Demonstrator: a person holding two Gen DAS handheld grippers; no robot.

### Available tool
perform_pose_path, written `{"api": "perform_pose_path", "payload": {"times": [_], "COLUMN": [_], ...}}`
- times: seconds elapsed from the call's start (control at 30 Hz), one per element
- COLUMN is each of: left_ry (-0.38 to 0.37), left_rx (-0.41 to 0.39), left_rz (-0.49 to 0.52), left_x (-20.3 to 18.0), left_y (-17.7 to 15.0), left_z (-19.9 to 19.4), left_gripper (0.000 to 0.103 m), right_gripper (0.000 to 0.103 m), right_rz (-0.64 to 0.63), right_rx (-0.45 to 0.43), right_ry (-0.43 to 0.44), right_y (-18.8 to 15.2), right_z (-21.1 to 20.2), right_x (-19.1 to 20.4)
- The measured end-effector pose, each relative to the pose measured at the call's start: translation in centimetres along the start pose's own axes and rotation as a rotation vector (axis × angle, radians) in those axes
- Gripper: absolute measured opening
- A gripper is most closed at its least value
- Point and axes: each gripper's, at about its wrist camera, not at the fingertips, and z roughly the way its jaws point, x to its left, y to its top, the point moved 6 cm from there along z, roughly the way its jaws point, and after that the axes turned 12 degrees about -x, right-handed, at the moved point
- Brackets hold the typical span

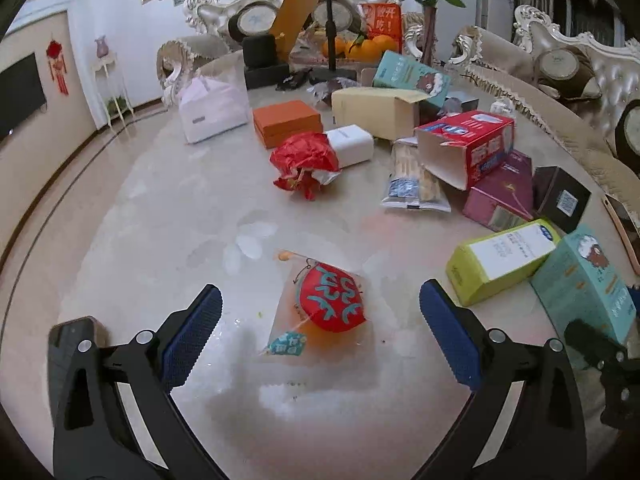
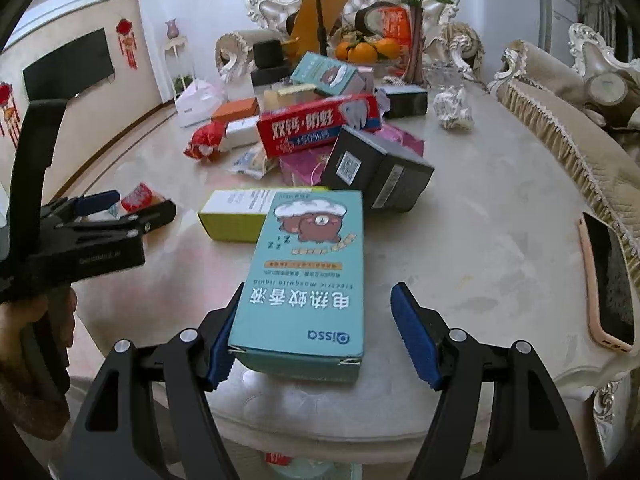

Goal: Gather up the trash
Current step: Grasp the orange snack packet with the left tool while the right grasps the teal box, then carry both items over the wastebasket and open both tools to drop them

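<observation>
Roughly, left to right:

1. Left gripper [image 1: 320,332]: jaws wide open, holding nothing. Snack packet [image 1: 326,308] lies flat on the table [image 1: 160,216], dead ahead between the fingers, touching neither.
2. Right gripper [image 2: 312,332]: jaws part open, straddling the near end of the teal box [image 2: 308,272]. Left pad looks against the box side; right pad stands clear, so no grip.
3. Box long axis runs straight away from the gripper; its far end overlaps a green box [image 2: 236,216].
4. Judgement: right hand is nearer a pick; closing squarely across the short width should do it.
</observation>
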Motion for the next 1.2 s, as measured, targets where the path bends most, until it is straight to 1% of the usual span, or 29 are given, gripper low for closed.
{"api": "perform_pose_path", "payload": {"times": [0.07,0.1,0.13,0.17,0.2,0.23,0.27,0.3,0.33,0.47,0.53,0.6,0.63,0.7,0.77,0.83,0.87,0.93,0.97,1.03,1.1,1.13,1.2], "left_ry": [-0.009,-0.017,-0.022,-0.025,-0.021,-0.024,-0.027,-0.029,-0.028,-0.034,-0.040,-0.055,-0.077,-0.139,-0.188,-0.238,-0.270,-0.320,-0.335,-0.350,-0.368,-0.375,-0.359], "left_rx": [0.009,0.011,0.014,0.021,0.019,0.017,0.016,0.017,0.018,0.006,-0.013,-0.045,-0.059,-0.098,-0.121,-0.122,-0.104,-0.040,-0.005,0.079,0.184,0.211,0.284], "left_rz": [-0.024,-0.035,-0.040,-0.051,-0.052,-0.050,-0.048,-0.044,-0.052,-0.083,-0.087,-0.095,-0.105,-0.101,-0.082,-0.063,-0.055,-0.045,-0.043,-0.031,-0.044,-0.048,-0.037], "left_x": [0.3,0.3,0.3,0.3,0.4,0.4,0.5,0.5,0.6,0.9,0.8,0.7,0.5,-0.4,-1.4,-2.7,-3.5,-5.1,-5.7,-7.0,-8.1,-8.4,-9.0], "left_y": [-0.1,-0.1,-0.2,-0.3,-0.4,-0.4,-0.5,-0.5,-0.5,-0.4,-0.1,0.4,0.6,0.4,-0.4,-2.0,-3.5,-6.9,-8.5,-11.8,-15.6,-16.8,-19.6], "left_z": [0.5,0.6,0.7,0.8,0.8,0.7,0.6,0.5,0.5,0.1,-0.6,-2.2,-3.2,-6.7,-9.9,-12.8,-14.2,-15.4,-15.4,-14.5,-12.5,-11.9,-9.9], "left_gripper": [0.095,0.089,0.074,0.063,0.047,0.046,0.045,0.042,0.040,0.039,0.039,0.039,0.039,0.039,0.039,0.039,0.039,0.039,0.039,0.039,0.039,0.039,0.039], "right_gripper": [0.067,0.066,0.066,0.064,0.052,0.047,0.046,0.046,0.045,0.045,0.045,0.045,0.045,0.045,0.045,0.045,0.045,0.045,0.045,0.045,0.045,0.045,0.045], "right_rz": [-0.009,-0.017,-0.024,-0.033,-0.042,-0.039,-0.023,-0.007,0.003,0.016,0.037,0.064,0.074,0.081,0.072,0.050,0.045,0.038,0.034,0.040,0.059,0.062,0.052], "right_rx": [0.000,0.006,0.009,0.013,0.019,0.014,0.011,0.007,0.003,-0.011,-0.022,-0.041,-0.054,-0.082,-0.092,-0.072,-0.055,0.032,0.087,0.182,0.286,0.326,0.380], "right_ry": [-0.006,-0.007,-0.006,-0.006,-0.009,-0.019,-0.019,-0.012,-0.003,0.020,0.044,0.077,0.096,0.130,0.162,0.193,0.203,0.211,0.212,0.213,0.217,0.209,0.202], "right_y": [0.0,0.0,0.0,-0.1,-0.3,-0.4,-0.5,-0.6,-0.6,-0.1,0.7,1.5,1.8,2.0,1.5,-0.3,-1.2,-4.6,-6.5,-9.8,-13.3,-14.8,-16.8], "right_z": [0.3,0.4,0.5,0.5,0.5,0.3,0.2,0.0,-0.1,-0.7,-1.3,-2.6,-3.5,-5.9,-8.1,-10.3,-10.8,-11.1,-10.8,-9.6,-7.6,-6.6,-5.0], "right_x": [0.0,0.2,0.3,0.4,0.6,0.6,0.4,0.3,0.2,-0.5,-0.9,-1.1,-1.1,-0.9,-0.4,0.2,0.4,0.8,0.9,1.1,1.2,1.2,1.4]}}
